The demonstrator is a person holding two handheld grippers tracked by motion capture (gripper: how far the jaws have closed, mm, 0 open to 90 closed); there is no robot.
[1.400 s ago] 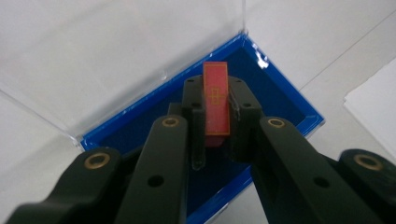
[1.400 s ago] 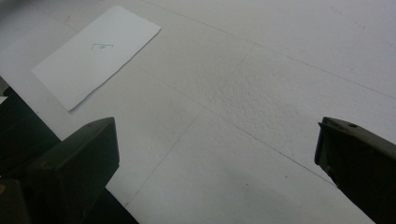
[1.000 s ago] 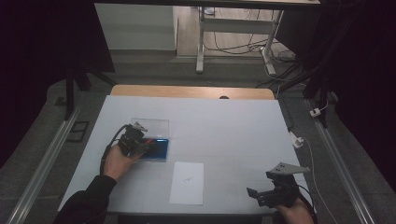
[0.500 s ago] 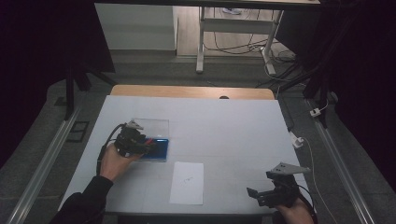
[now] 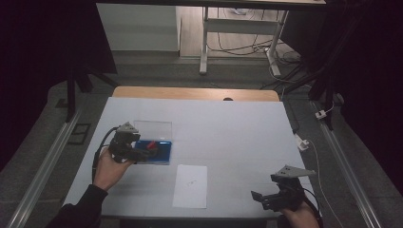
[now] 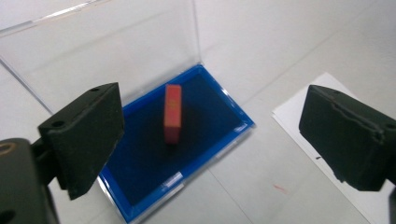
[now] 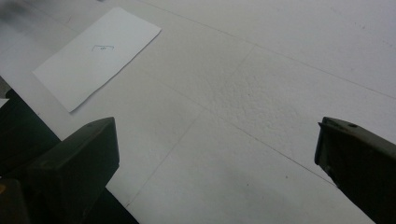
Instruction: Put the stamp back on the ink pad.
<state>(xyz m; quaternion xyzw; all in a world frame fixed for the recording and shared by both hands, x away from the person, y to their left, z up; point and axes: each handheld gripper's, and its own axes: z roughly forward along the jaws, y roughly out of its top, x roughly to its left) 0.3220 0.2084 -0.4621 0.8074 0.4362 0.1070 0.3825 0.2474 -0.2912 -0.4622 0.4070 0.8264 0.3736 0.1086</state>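
A small red block point(image 6: 173, 113) lies in the blue-lined base of a case point(image 6: 140, 172) whose clear lid point(image 6: 93, 51) stands open behind it. In the high view the red block point(image 5: 151, 145) rests in the blue case point(image 5: 161, 153) at the table's left. My left gripper point(image 5: 141, 153) hovers just above and left of it; its jaws have just been opening and now stand wide, with the block below them and untouched. In the left gripper view my left gripper point(image 6: 210, 140) frames the block. My right gripper point(image 5: 260, 197) is open over bare table at the front right.
A white sheet of paper point(image 5: 191, 185) with a small mark lies at the front centre, also seen as the sheet point(image 7: 95, 53) in the right gripper view. The white table point(image 5: 228, 128) ends near my right hand. Metal rails run along both sides.
The left gripper has lifted slightly and drawn back from the blue case, leaving the red block lying in it. The right gripper has stayed where it was.
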